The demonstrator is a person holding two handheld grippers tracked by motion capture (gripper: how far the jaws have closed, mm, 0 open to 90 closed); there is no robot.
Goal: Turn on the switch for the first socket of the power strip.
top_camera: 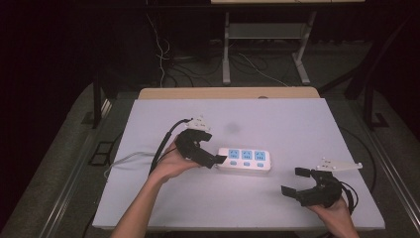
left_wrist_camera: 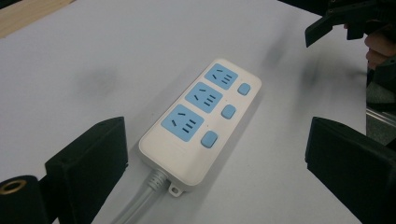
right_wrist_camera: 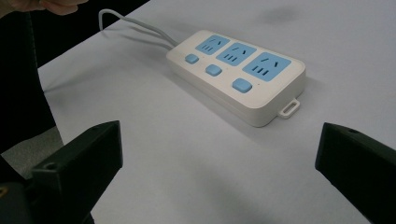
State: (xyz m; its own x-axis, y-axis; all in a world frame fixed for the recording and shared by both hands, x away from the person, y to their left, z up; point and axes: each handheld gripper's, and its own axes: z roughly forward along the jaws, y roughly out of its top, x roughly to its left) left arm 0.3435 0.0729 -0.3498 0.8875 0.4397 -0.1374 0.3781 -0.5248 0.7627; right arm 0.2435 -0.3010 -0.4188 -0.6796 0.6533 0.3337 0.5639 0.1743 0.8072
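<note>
Tabletop first: a pale sheet over a wooden board, bare apart from one white power strip lying flat a little left of centre, long axis running left to right. Its grey cord leaves the left end and trails off the tabletop's left edge. I count three blue sockets along the far side of the strip and three blue switches along the near side, with a small mounting tab at the right end. My left gripper sits at the strip's cord end, its fingers spread wide and holding nothing; in the left gripper view they straddle the cord end without touching it. My right gripper hovers well apart to the right and nearer me, fingers likewise wide open and empty, aimed back at the tab end. I judge the step in hand to be taking hold of the strip with the left. To do it well I'd lower the fingers squarely over the short end, keep the cord clear of the pinch, close across the body's width rather than on the switches, and hold the right ready to steady the far end if it skids.
</note>
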